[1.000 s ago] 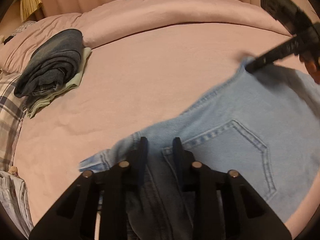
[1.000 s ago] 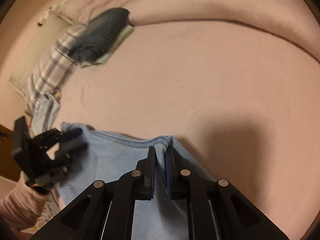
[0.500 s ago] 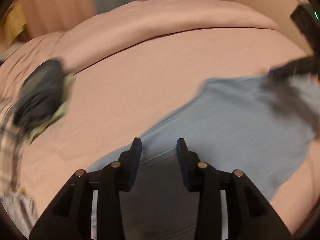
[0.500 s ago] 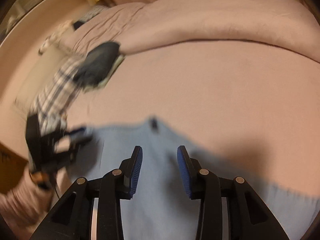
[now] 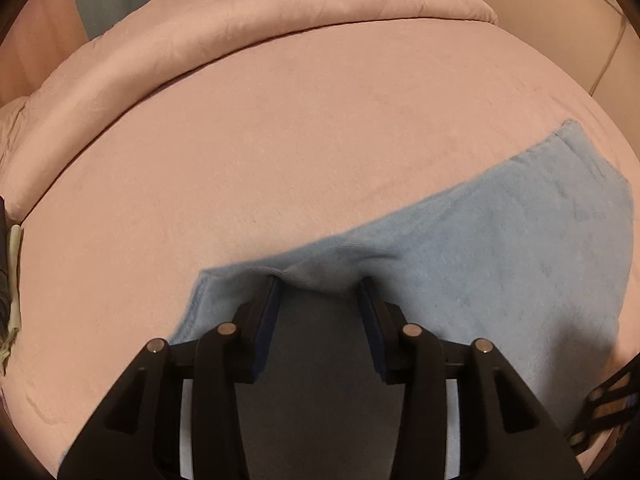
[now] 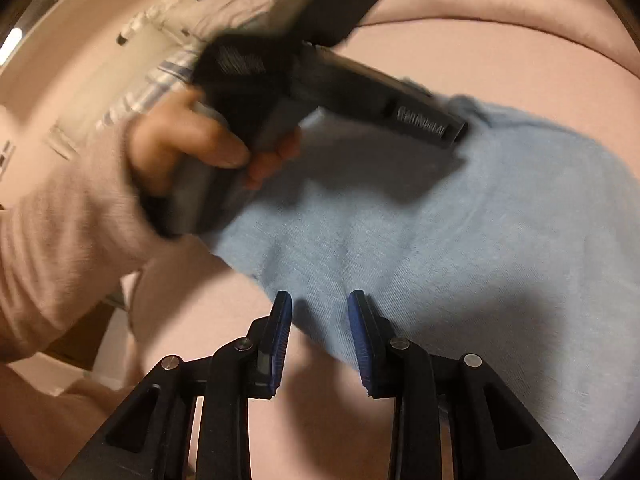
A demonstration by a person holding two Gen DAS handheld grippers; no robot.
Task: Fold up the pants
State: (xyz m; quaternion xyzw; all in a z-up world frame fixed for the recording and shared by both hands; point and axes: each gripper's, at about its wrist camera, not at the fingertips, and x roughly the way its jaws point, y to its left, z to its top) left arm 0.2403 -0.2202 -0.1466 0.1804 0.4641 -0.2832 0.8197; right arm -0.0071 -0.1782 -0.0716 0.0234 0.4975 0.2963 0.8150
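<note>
Light blue jeans (image 5: 500, 240) lie folded on the pink bed, running from bottom centre to the right in the left wrist view. My left gripper (image 5: 320, 284) is open, its tips at the near folded edge with a fabric ridge between them. In the right wrist view the jeans (image 6: 460, 232) fill the right half. My right gripper (image 6: 320, 300) is open just over their near edge. The left gripper's body (image 6: 332, 76) and the hand holding it rest on the jeans at upper left.
A rolled pink duvet (image 5: 240, 28) lies across the far side of the bed (image 5: 240, 160). A folded dark garment on a pale one (image 5: 10, 280) sits at the far left edge. A plaid cloth (image 6: 168, 68) lies beyond the hand.
Both grippers let go of the jeans and opened. The jeans now lie folded over, pocket side hidden. The right gripper swung round toward the left hand.
</note>
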